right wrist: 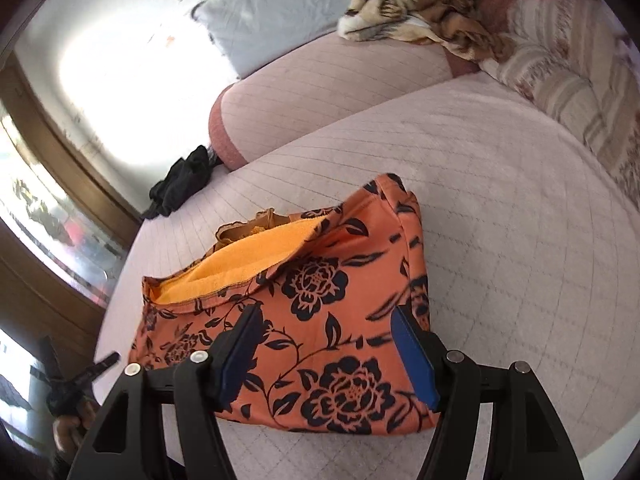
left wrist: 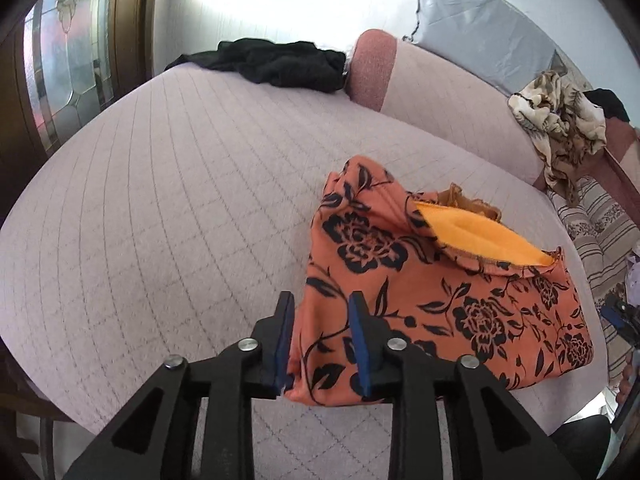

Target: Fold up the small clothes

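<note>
The orange black-flowered folded garment point(left wrist: 440, 300) hides a frilled tan cloth point(left wrist: 472, 200) behind it. A tiger-print blanket point(right wrist: 420, 4) runs past the frame's top edge. Window glass point(right wrist: 48, 208) blurs.

A tiger-print blanket point(right wrist: 420, 4) and a grey pillow point(left wrist: 480, 28) lie behind the pink bolster point(left wrist: 440, 100).

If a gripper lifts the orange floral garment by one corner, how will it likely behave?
The orange garment with black flowers would probably droop and unfold: it lies in soft folds on the quilted lilac bedcover. It looks light, thin knit. The yellow fleecy inner side suggests some grip, not slippery.
</note>
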### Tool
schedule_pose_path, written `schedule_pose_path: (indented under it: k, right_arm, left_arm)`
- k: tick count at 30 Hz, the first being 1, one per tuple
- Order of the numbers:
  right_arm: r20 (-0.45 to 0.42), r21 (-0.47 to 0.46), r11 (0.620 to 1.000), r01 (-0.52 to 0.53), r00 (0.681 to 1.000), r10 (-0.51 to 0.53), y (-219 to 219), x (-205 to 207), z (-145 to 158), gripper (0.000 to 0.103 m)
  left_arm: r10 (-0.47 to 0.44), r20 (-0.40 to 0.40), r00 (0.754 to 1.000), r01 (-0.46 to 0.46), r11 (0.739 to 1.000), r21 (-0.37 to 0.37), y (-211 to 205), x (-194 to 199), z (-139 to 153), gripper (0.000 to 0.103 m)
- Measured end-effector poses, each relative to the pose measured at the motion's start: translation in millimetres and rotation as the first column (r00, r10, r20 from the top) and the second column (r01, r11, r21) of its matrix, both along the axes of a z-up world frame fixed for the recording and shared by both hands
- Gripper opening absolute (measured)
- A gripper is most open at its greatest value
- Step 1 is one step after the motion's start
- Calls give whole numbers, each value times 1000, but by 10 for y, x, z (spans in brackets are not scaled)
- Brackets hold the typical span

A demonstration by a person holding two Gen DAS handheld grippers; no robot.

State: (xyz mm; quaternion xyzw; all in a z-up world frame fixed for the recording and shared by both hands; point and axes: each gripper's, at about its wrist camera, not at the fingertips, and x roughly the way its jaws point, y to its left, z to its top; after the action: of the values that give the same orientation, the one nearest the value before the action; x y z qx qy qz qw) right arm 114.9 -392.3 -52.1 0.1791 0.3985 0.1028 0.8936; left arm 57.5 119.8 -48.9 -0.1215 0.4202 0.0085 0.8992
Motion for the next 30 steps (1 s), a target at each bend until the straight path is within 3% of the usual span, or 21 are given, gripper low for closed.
schedule_pose_path:
  k: [1,5,9,12,17,22,24,25,26,27,30]
  right_arm:
    - [7,-69,998,-9,1000,9,36,88,23,70]
    - [-12,-202,979,-7,1000,5,-86,544,-101,70]
    - [-103,-218,972,-83,993,61,-172,1037,-355,70]
    - [-107,-230,967,-111,990,88,-159,1207,-417,70]
    - [-116,-240,959,-150,985,125,-135,1311,-512,70]
    - [-129,-236,952,-198,977,171,-91,1431,-586,70]
    - [-130,-219,953,-208,975,183,-96,1497,-584,66]
    - [-132,-203,956,-212,973,188,-98,1529,-577,58]
    - [-142,-188,958,-215,971,190,-103,1569,-572,30]
    - [-153,-184,962,-199,973,172,-126,1620,-565,16]
    - [-195,-128,990,-55,980,29,-363,1733,-680,14]
  left_arm:
    - [-25,14,1000,25,1000,12,-11,53,16,41]
    - [-110,17,994,108,989,98,-88,472,-44,43]
    - [-212,-61,975,218,967,134,-152,980,-198,43]
    - [-252,-120,960,273,938,212,-225,1213,-293,43]
    - [-323,-144,935,348,916,198,-247,1395,-303,43]
    - [-404,-168,899,435,871,228,-399,1655,-285,44]
    - [-370,-173,913,402,889,221,-369,1790,-307,29]
    - [-337,-172,926,367,909,199,-313,1860,-311,7]
    - [-288,-161,944,313,935,166,-223,1917,-319,7]
    - [-229,-155,961,249,960,127,-115,1962,-351,7]
    - [-92,-216,972,96,995,11,94,2096,-588,12]
